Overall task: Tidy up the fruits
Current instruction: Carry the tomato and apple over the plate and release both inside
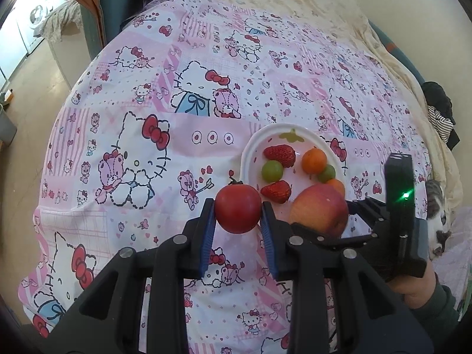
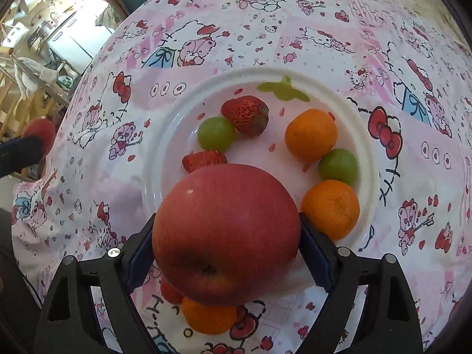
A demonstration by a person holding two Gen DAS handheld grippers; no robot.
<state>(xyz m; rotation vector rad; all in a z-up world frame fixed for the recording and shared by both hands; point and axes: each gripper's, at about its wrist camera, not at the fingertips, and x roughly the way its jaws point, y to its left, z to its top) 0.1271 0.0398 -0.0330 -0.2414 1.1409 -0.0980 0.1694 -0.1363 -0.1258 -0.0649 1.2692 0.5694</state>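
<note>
My left gripper [image 1: 237,211] is shut on a red tomato [image 1: 237,212] and holds it above the cloth, just left of the white plate [image 1: 250,147]. My right gripper [image 2: 226,236] is shut on a big red apple [image 2: 225,233] above the plate's [image 2: 365,135] near edge; the apple also shows in the left wrist view [image 1: 320,209]. On the plate lie two strawberries [image 2: 246,115], two green grapes [image 2: 216,133] and two oranges [image 2: 311,135]. Another orange [image 2: 208,317] and a strawberry [image 2: 169,293] lie on the cloth under the apple.
A pink and white cartoon-print cloth [image 1: 141,135] covers the bed. A cat [image 1: 439,221] lies at the right edge. Dark clothes [image 1: 439,112] lie at the far right. A teal chair [image 1: 97,11] stands beyond the far left corner.
</note>
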